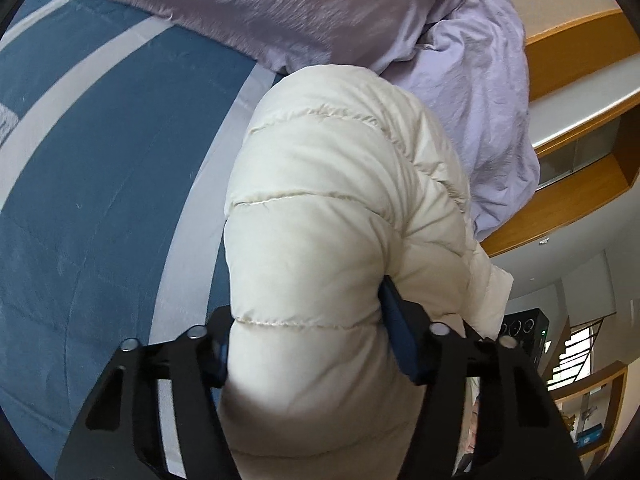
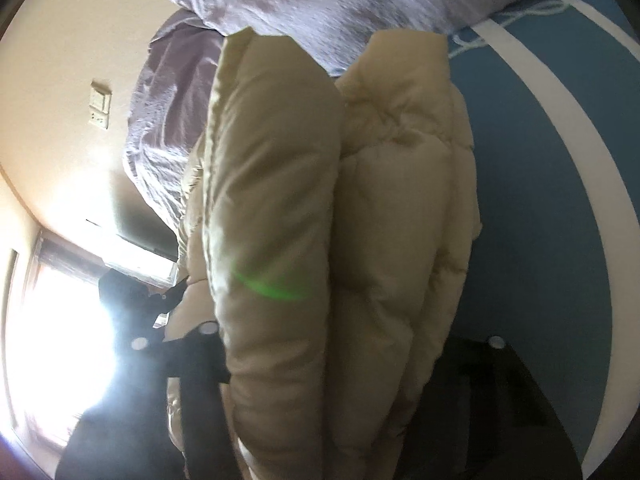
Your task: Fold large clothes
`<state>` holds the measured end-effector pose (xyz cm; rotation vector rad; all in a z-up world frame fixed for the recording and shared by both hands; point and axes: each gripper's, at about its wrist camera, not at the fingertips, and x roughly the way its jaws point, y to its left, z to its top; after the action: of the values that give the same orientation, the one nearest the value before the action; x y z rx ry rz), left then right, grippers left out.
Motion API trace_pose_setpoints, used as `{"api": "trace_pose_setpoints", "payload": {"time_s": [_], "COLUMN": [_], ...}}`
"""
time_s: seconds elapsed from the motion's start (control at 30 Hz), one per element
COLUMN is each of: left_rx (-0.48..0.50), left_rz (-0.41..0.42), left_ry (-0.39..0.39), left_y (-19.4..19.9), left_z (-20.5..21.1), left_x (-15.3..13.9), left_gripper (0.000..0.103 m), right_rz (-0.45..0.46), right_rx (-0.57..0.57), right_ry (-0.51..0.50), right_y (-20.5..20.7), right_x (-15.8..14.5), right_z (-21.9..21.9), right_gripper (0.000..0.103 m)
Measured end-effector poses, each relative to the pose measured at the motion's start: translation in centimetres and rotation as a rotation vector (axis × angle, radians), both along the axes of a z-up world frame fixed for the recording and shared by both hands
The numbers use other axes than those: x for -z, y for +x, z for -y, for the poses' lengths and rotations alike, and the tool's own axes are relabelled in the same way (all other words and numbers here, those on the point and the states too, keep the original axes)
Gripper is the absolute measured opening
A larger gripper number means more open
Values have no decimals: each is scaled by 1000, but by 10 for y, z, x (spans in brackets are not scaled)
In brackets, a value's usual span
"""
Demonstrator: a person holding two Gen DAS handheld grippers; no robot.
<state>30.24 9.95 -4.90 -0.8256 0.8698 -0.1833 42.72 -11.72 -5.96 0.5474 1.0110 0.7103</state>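
Observation:
A cream-white quilted puffer jacket (image 1: 320, 184) fills the middle of the left wrist view, lifted over the blue bedspread. My left gripper (image 1: 308, 340) is shut on a thick padded roll of it, and both blue pads (image 1: 400, 332) dent the fabric. In the right wrist view the same jacket (image 2: 280, 200) looks beige in the backlight and hangs in two puffy layers. My right gripper (image 2: 332, 356) is shut on that bundle, its dark fingers (image 2: 204, 356) pressed against either side. The fingertips are mostly hidden by the padding.
A blue bedspread with pale stripes (image 1: 100, 160) lies below. A crumpled lilac duvet (image 1: 280, 4) is heaped at the bed's far end. Wooden shelving (image 1: 580, 128) stands to the right. A bright window (image 2: 52, 340) and a wall switch (image 2: 100, 108) are at the left.

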Motion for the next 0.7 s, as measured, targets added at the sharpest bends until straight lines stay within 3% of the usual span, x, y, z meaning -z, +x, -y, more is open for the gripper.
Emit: {"api": "trace_pose_setpoints", "payload": {"time_s": [0.1,0.2,0.43,0.7], "left_rx": [-1,-14,-66,-136], "left_rz": [27,48,86,93], "left_ry": [0,2,23,90], "left_y": [-1,-6,-18,-21], "left_z": [-5,-14,-44,-74], "left_x": [-6,-14,-29,-33], "left_gripper": [48,47,47,47], "right_rz": [30,56,113,215], "right_rx": [-6,-18,-69,-103], "right_ry": [-10,-25,-31,-120], "right_y": [3,5,15,17], "right_x": [-9,-20,-37,-41], "right_z": [-8,-18,-56,-90], "right_gripper": [39,35,34,35]}}
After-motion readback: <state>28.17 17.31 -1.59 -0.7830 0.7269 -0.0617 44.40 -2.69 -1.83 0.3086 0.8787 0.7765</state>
